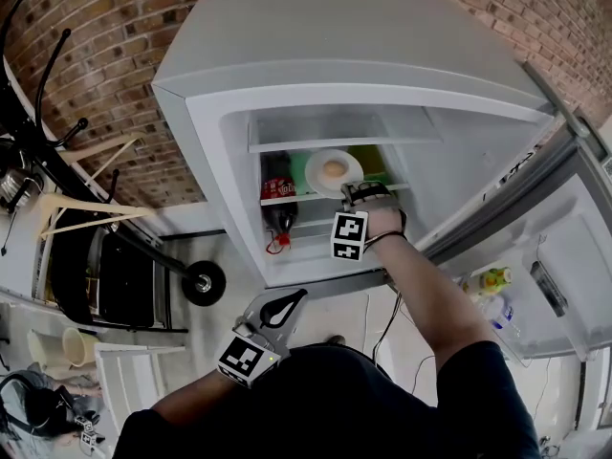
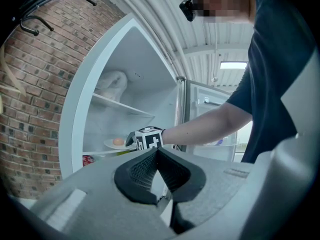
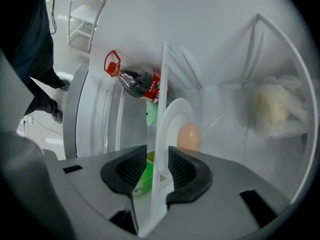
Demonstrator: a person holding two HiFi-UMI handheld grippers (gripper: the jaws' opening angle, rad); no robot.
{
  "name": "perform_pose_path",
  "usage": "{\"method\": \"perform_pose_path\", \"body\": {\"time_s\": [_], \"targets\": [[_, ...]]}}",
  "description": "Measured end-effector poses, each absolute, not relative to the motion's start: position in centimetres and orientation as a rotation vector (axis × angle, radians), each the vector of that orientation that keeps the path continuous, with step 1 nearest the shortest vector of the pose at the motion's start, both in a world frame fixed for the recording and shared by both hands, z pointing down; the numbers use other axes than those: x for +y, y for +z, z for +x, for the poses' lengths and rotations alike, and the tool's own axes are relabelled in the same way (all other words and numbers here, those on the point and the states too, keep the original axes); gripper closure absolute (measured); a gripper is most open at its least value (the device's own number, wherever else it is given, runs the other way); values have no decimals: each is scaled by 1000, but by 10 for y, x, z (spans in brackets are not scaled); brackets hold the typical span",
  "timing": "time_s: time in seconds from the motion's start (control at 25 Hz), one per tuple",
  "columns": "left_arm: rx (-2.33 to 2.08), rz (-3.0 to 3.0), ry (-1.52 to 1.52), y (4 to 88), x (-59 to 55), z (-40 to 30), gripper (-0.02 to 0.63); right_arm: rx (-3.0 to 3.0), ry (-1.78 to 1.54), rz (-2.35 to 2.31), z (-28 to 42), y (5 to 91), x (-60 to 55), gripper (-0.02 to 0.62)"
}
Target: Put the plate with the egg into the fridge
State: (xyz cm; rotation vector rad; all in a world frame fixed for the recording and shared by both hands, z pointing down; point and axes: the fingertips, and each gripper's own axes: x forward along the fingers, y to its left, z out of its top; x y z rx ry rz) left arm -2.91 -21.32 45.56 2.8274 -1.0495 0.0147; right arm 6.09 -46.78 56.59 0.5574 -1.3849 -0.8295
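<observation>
The white plate (image 1: 346, 160) with a brown egg (image 1: 332, 169) on it sits on the glass shelf (image 1: 287, 199) inside the open fridge. My right gripper (image 1: 356, 189) reaches into the fridge at the plate's near rim. In the right gripper view the plate (image 3: 172, 116) and egg (image 3: 188, 136) are straight ahead. The right gripper (image 3: 157, 161) stands open, and the plate's rim and the shelf's edge lie in the gap between its pads. My left gripper (image 1: 285, 301) hangs low outside the fridge, near the person's body. It is shut (image 2: 157, 151) and holds nothing.
A cola bottle (image 1: 277, 204) stands in the fridge left of the plate, a green carton (image 1: 370, 161) behind it. A white frosted bag (image 3: 272, 106) lies in the compartment above. The fridge door (image 1: 545, 256) stands open at the right with bottles (image 1: 488, 280) in it. A wheeled cart (image 1: 204, 283) is at the left.
</observation>
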Motion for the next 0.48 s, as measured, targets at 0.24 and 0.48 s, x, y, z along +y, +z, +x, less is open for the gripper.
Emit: {"method": "perform_pose_path", "body": {"time_s": [0.24,0.48], "targets": [[-1013,2856,20,453,-213,-21,601,-1446,-826,650,60,545,-447,454],[-980,2864,-10,449,-212,-14,601,-1635,-772,804,54,517,-401,456]]}}
